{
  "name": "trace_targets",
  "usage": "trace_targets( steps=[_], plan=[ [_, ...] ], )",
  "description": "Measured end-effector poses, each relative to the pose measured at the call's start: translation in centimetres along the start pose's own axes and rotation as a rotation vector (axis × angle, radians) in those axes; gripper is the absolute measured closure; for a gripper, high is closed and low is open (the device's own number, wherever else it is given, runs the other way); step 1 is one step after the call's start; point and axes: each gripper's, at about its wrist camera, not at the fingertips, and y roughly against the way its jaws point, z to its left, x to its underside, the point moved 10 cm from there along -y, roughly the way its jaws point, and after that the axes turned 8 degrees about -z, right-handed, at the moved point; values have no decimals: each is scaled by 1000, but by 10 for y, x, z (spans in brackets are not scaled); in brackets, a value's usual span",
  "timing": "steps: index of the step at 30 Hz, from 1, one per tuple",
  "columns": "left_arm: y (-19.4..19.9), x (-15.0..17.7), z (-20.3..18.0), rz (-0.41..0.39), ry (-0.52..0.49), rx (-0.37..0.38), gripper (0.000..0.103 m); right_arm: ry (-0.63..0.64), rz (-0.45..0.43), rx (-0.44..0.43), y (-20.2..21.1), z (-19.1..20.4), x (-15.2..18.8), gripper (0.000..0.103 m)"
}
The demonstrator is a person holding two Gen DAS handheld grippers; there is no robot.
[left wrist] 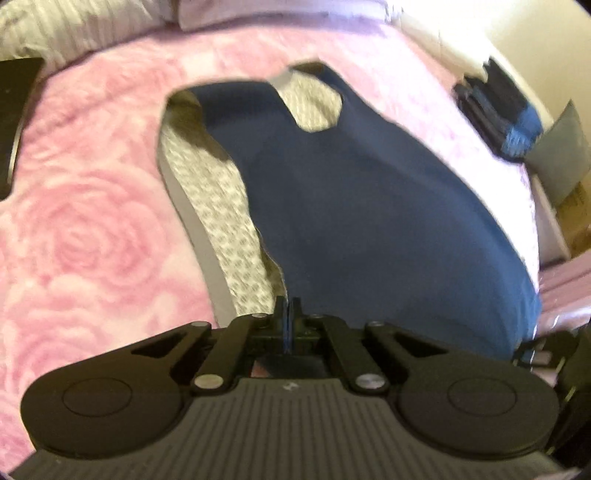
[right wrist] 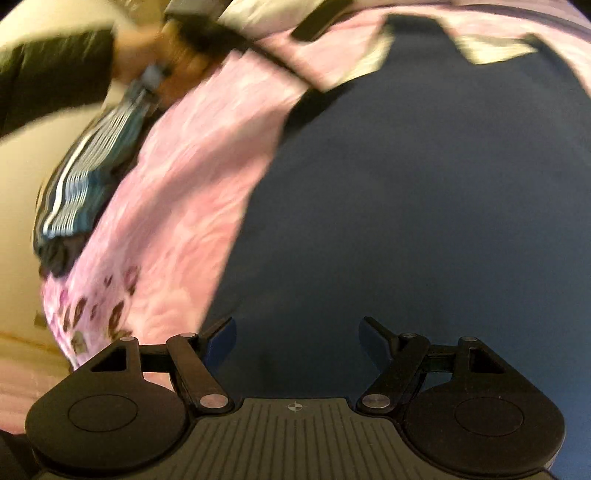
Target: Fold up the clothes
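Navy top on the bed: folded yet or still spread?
Spread: the navy top lies flat on the pink blanket, neckline and both straps showing, no fold visible.

This was a bedroom in a home. The work surface was a bed covered by a fluffy pink blanket with a rose pattern point(left wrist: 85, 236), which spread ahead of the left tool and off to its left side. Farther ahead of that tool, at the bed's far edge, lay grey-and-white striped bedding point(left wrist: 74, 29), possibly a pillow. A plain cream-coloured wall point(left wrist: 517, 40) rose beyond the bed, ahead and to the right. A stack of folded dark and blue clothes point(left wrist: 498, 114) sat on the blanket in that direction, with a grey cushion point(left wrist: 561, 151) and a brown cardboard box point(left wrist: 576, 218) just past it, off the bed's edge.
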Motion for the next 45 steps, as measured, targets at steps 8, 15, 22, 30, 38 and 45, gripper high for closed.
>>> trace_targets(
  steps=[8,15,22,30,38,45],
  plan=[
    [11,8,3,-29,-64,14,103,170,5,316,-39,16,19,67],
    [31,-6,35,-116,-49,-31,103,133,-20,263,-47,53,-7,103],
    [41,-3,40,-116,-13,-39,103,83,-33,232,-86,77,-27,103],
    [8,-58,15,-225,110,-66,72,10,-95,360,12,-47,-59,29],
    [-56,-122,40,-322,287,-207,63,12,-187,309,43,-246,-163,29],
    [-62,-143,34,-413,426,-86,103,-132,-236,156,15,-389,-254,29]
  ],
)
